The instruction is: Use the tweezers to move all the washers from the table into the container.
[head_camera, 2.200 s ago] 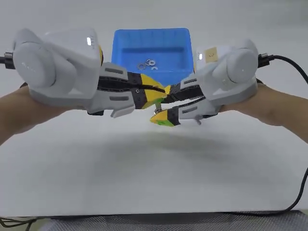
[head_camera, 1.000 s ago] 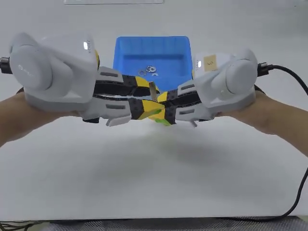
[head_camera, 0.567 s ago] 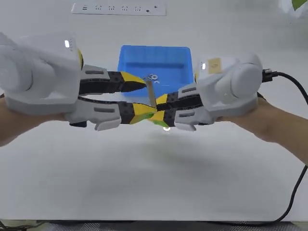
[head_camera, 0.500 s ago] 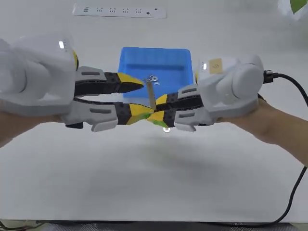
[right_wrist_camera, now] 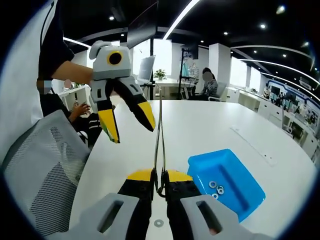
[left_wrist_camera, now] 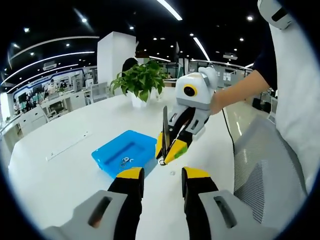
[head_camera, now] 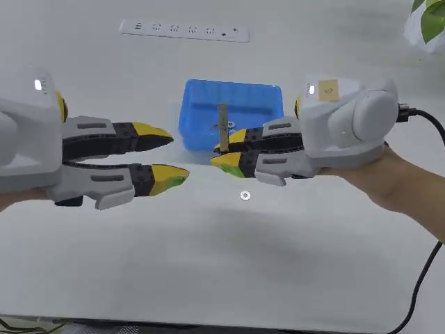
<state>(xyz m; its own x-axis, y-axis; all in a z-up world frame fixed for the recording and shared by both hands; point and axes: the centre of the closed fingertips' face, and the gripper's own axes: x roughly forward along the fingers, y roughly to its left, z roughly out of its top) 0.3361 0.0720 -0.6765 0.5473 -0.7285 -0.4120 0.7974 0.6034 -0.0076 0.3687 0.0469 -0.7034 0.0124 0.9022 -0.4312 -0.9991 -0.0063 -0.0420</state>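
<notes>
White table, blue container holding washers, left tool spread, right tool pinching tweezers

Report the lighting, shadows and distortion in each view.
Head view: soft, even light, with only a faint shadow on the white table; the small metal washer is sharp. Left gripper view: the fisheye curves the ceiling light strips; the blue plastic container is clear. Right gripper view: the same bending, with bright window glare behind the thin metal tweezers.
</notes>
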